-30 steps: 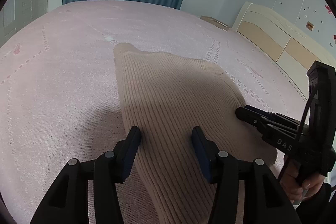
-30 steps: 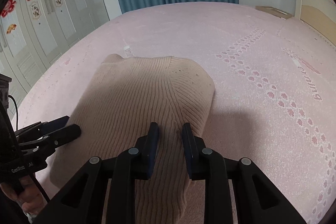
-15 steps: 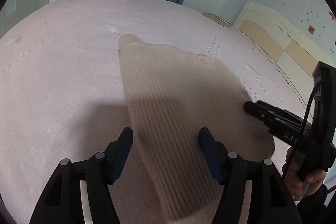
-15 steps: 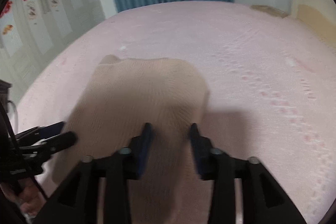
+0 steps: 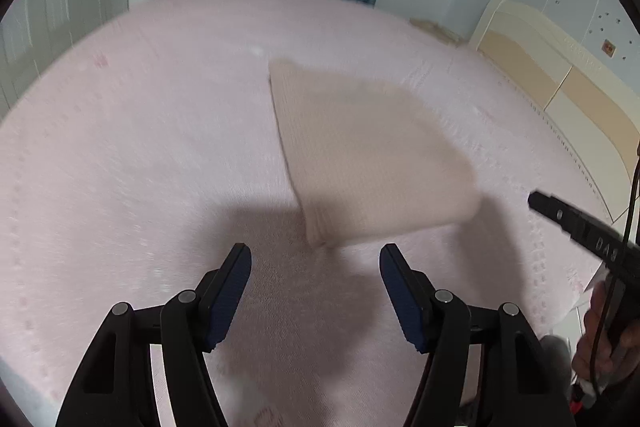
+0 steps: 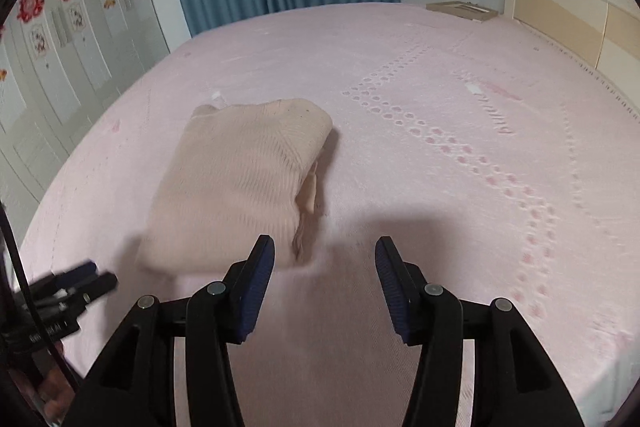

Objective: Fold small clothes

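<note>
Both tongs, left [image 5: 315,291] and right [image 6: 325,289], have let go and drawn back, jaws apart and empty, leaving the folded knit [image 6: 240,183] on the bed [image 6: 440,155] at eleven o'clock, so this fold looks finished.

A beige ribbed knit garment [image 6: 236,183] lies folded into a compact, roughly rectangular bundle, flat on a pink bed [image 6: 460,155], its layered edges showing along the right side.

Folded beige sweater [image 5: 372,163] lies beyond left gripper's [image 5: 315,265] parted jaws.
</note>
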The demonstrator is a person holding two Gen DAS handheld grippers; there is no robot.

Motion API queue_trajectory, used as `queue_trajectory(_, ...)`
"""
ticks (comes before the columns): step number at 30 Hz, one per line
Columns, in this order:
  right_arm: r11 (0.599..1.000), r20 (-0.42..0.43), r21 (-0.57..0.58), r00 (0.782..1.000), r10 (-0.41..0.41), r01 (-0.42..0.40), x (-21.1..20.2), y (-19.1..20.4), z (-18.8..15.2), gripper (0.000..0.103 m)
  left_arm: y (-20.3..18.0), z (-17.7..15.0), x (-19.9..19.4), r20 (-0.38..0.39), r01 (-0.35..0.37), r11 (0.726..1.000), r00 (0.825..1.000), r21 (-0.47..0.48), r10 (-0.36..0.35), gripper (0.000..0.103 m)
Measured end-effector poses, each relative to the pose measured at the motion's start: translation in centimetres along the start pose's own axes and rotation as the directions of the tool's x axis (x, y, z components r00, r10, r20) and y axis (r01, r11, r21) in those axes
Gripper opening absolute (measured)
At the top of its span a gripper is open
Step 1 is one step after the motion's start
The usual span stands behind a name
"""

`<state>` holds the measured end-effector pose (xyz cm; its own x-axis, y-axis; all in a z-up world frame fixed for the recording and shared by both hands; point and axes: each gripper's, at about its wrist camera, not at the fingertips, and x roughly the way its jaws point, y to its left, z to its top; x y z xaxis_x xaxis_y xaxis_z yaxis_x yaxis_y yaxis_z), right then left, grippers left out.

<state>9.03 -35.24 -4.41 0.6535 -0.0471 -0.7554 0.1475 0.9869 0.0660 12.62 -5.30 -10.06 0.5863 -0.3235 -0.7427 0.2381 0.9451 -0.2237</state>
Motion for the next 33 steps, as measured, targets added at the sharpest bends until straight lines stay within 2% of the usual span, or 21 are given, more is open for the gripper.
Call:
queue_trajectory(3, 1.0, 0.037, 0.01, 0.999, -0.001, 0.0, -4.0, 0.5, -0.1, 0.052, -1.1, 0.9, -4.1, 0.053, -0.019, 1.0, 0.998, -0.001, 0.019, 0.066)
queue_trajectory(5, 1.0, 0.057, 0.017, 0.998, -0.019, 0.018, -6.3, 0.6, -0.2, 0.053, -1.9, 1.3, -6.2, 0.07, -0.028, 1.0, 0.997, 0.005, 0.027, 0.073)
queue_trajectory(9, 1.0, 0.057, 0.029, 0.998, 0.008, -0.01, -9.9, 0.8, -0.4, 0.061, -3.7, 1.3, -10.2, 0.106, -0.063, 0.998, 0.993, 0.03, 0.059, 0.078)
queue_trajectory(11, 1.0, 0.066, 0.027, 0.998, 0.001, -0.003, -11.3, 1.0, -0.7, 0.07, -4.4, 1.3, -11.5, 0.124, -0.087, 0.996, 0.989, 0.037, 0.082, 0.081)
queue_trajectory(13, 1.0, 0.093, 0.017, 0.996, -0.008, 0.007, -12.3, 1.1, -0.9, 0.083, -4.7, 1.2, -12.6, 0.134, -0.098, 0.995, 0.987, 0.037, 0.092, 0.081)
queue_trajectory(16, 1.0, 0.125, -0.005, 0.992, -0.014, 0.014, -14.2, 1.6, -1.3, 0.095, -5.1, 1.0, -13.7, 0.141, -0.097, 0.995, 0.986, 0.034, 0.092, 0.081)
queue_trajectory(18, 0.999, 0.133, -0.023, 0.991, -0.021, 0.024, -15.0, 1.9, -1.5, 0.099, -5.2, 1.0, -14.1, 0.141, -0.11, 0.993, 0.984, 0.036, 0.104, 0.081)
queue_trajectory(25, 0.996, 0.161, -0.045, 0.985, -0.068, 0.076, -16.8, 2.9, -1.9, 0.099, -5.0, 0.5, -15.2, 0.144, -0.114, 0.993, 0.984, 0.035, 0.108, 0.081)
queue_trajectory(33, 0.997, 0.163, -0.028, 0.985, -0.063, 0.069, -17.1, 3.1, -1.9, 0.1, -4.3, 0.4, -15.7, 0.156, -0.124, 0.992, 0.981, 0.035, 0.117, 0.081)
